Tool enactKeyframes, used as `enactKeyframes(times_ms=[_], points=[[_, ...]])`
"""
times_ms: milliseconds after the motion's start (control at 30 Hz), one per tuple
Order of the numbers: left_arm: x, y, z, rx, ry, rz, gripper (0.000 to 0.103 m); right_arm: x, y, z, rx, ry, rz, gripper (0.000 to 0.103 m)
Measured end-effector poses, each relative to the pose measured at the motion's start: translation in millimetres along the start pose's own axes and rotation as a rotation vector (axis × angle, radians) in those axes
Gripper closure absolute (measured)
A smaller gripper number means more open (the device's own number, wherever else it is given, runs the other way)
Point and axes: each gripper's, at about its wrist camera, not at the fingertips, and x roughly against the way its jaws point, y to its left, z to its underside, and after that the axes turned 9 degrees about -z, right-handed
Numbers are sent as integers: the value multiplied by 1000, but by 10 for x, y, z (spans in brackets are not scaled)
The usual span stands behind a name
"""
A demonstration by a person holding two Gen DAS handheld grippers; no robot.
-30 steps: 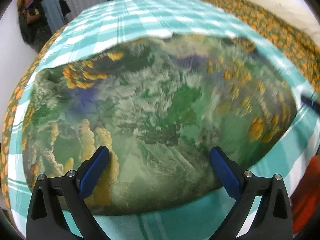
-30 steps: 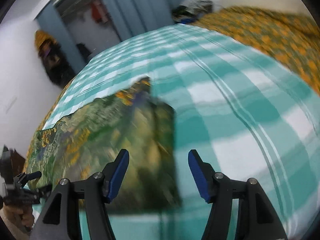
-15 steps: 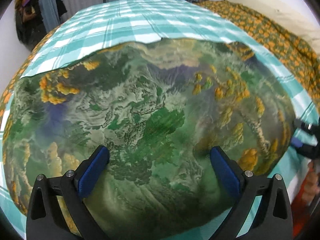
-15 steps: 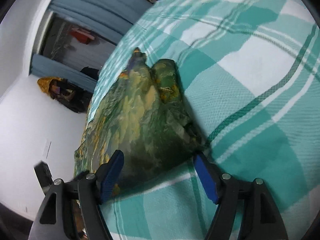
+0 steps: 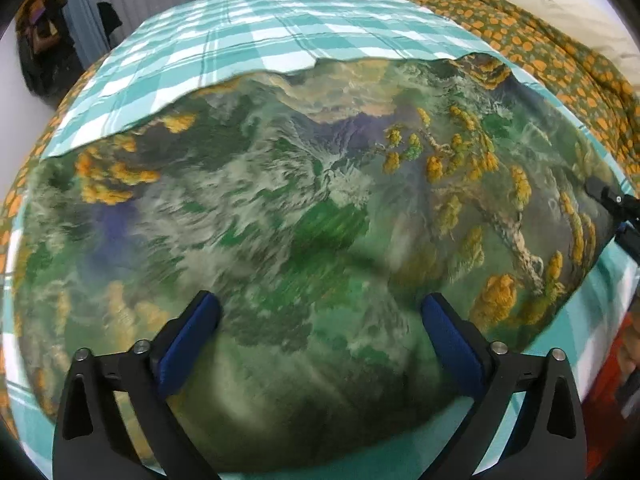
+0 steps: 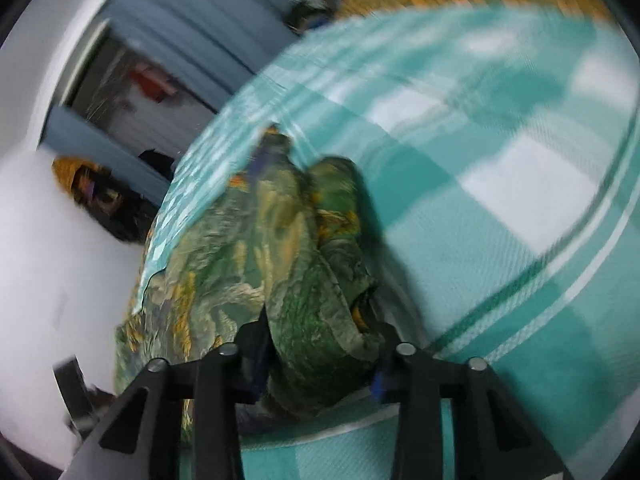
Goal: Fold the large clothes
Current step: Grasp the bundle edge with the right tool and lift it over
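Left wrist view showed the green printed garment spread nearly flat across the teal checked bedsheet, its far edge still a little ragged. By my reckoning the folding had hardly begun — the cloth was laid out, but no clean fold lay across it yet, so every fold was still to make.

My left claw hung above the near part of the garment with its blue pads standing wide apart. It gripped nothing; whether the pads brushed the cloth beneath them I could not tell.

My right claw was at the garment's side edge, where the fabric was bunched into a thick ridge. Its jaws were closing, and that bunched fold sat between them, filling the gap and hiding most of the pads — a grasp on the cloth, as far as the blurred picture let me judge. At the right rim of the left wrist view a dark part of that same claw showed at the cloth's edge.

An orange-spotted blanket lay beyond the sheet.
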Motion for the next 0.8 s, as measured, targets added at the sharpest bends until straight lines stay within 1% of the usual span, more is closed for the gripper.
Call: enactKeyframes(times_ms=[33,100,133,167,200,233,300,333,367,400,433,467,533,567,633,667,700,733,767,800], points=[[125,76,-40,10,-3,1,11,47,110,-11,46,-13,3,69],[356,217,-168,49,-27,29,11,140,318,-42,138,-39,3,69],[472,275,-248,71,-44,53,11,164,401,-61,171,-48,1,69],[657,333,-399,95,-67,100,10,210,503,-65,212,-60,-2,69],[781,338,-519,98,-79,136,10,251,645,-58,268,-76,-3,69],[882,315,-629,89,-86,171,8,315,702,-59,302,-84,-5,69],[1090,148,-917,29,-84,257,7,372,974,-12,412,-106,-11,69],[1150,41,-1036,-8,-71,296,6,370,1069,42,451,-110,-12,69],[1192,-140,-1178,-62,-38,351,5,393,1216,105,511,-114,-16,69],[1196,-280,-1273,-102,-6,370,5,427,1299,200,560,-117,-19,69],[1190,-366,-1320,-122,8,365,5,447,1409,265,604,-116,-22,69],[1175,-489,-1371,-154,21,341,5,467,1526,347,655,-114,-27,69],[1114,-689,-1413,-223,36,262,5,478,1741,528,765,-107,-21,69],[1055,-783,-1413,-259,49,208,5,479,1832,612,815,-104,-20,69],[945,-878,-1357,-294,84,128,5,467,2020,836,945,-96,-17,69],[869,-913,-1319,-316,101,63,6,465,2101,947,997,-94,-24,69],[830,-928,-1289,-333,101,18,8,451,2155,1032,1034,-89,-33,69],[788,-920,-1231,-356,87,-39,33,448,2188,1080,1053,-85,-38,70],[734,-859,-1213,-359,85,-52,58,440,2218,1129,1068,-80,-48,70],[723,-808,-1200,-346,93,-27,63,436,2226,1144,1068,-75,-57,70]])
